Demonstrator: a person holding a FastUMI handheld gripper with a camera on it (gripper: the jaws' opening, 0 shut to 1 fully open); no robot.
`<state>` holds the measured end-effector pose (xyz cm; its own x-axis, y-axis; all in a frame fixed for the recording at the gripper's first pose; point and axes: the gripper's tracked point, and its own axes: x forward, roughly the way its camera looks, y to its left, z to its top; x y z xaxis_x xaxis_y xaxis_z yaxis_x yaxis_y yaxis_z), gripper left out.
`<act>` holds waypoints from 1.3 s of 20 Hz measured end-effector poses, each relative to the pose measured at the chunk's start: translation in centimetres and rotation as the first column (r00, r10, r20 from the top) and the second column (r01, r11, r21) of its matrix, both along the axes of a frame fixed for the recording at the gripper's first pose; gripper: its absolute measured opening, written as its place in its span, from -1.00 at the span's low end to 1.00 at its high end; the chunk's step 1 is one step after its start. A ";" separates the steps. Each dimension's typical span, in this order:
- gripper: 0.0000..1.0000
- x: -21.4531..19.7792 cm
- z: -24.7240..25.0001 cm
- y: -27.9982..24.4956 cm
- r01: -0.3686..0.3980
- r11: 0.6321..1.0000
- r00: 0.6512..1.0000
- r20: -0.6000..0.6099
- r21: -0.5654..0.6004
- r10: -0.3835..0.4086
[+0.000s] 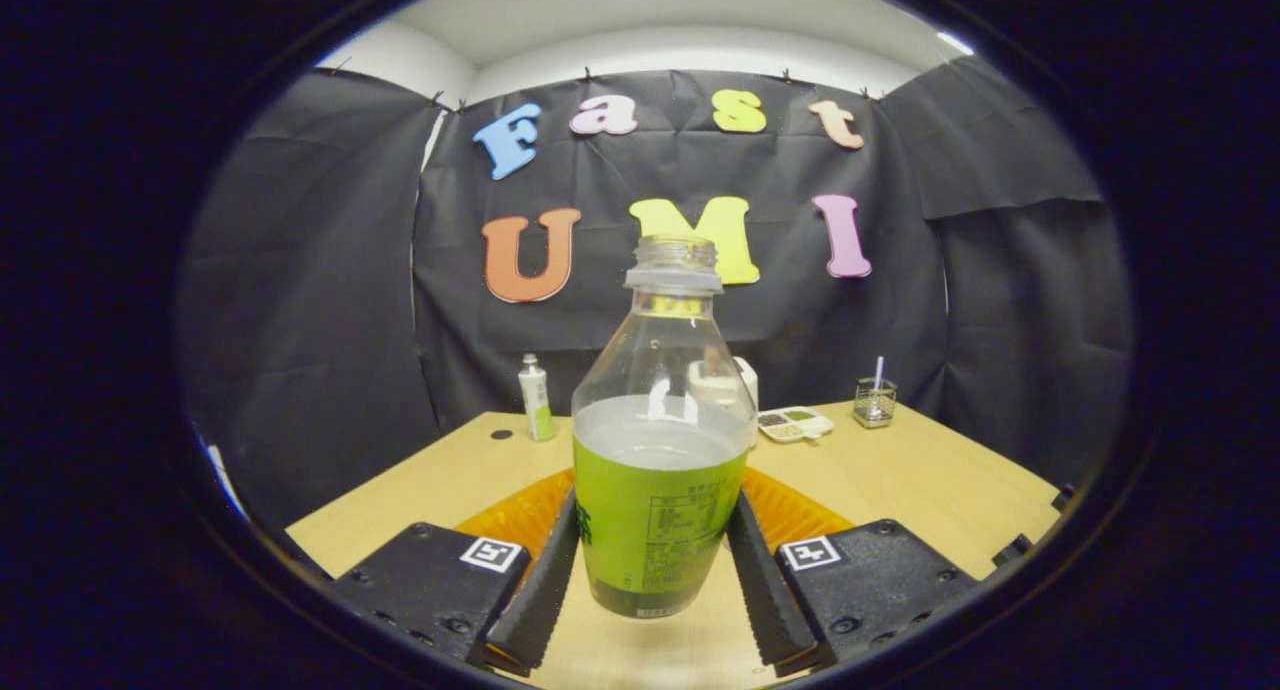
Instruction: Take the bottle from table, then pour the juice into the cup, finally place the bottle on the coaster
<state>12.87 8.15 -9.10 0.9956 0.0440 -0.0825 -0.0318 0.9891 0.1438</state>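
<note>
Bottle (661, 450), clear ribbed plastic, clamped between hand-held gripper (655, 570) fingers.

The single camera rides on the gripper (655, 570) and looks forward along its two fingers, which rise from the bottom of the view. It sits low, close above the table (930, 480), facing the booth's black cloth wall (300, 300) at the far side. The bottle (660, 440) stands upright very near the lens, between the fingers.
</note>
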 end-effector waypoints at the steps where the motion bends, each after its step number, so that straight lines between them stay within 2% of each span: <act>1: 0.59 -0.1 0.2 -0.3 0.001 1.000 1.000 0.001 0.016 -0.001; 7: 0.59 0.2 0.2 -1.2 -0.031 0.982 0.999 -0.010 0.185 0.034; 11: 0.58 0.6 -0.1 -2.5 -0.025 0.942 0.999 -0.022 0.335 0.034; 16: 0.57 0.7 0.4 -2.9 -0.084 0.839 0.995 -0.004 0.537 0.102; 22: 0.56 0.9 1.7 -3.7 -0.174 0.670 0.983 0.084 0.721 0.165; 26: 0.56 1.3 1.7 -4.4 -0.201 0.559 0.976 0.115 0.804 0.185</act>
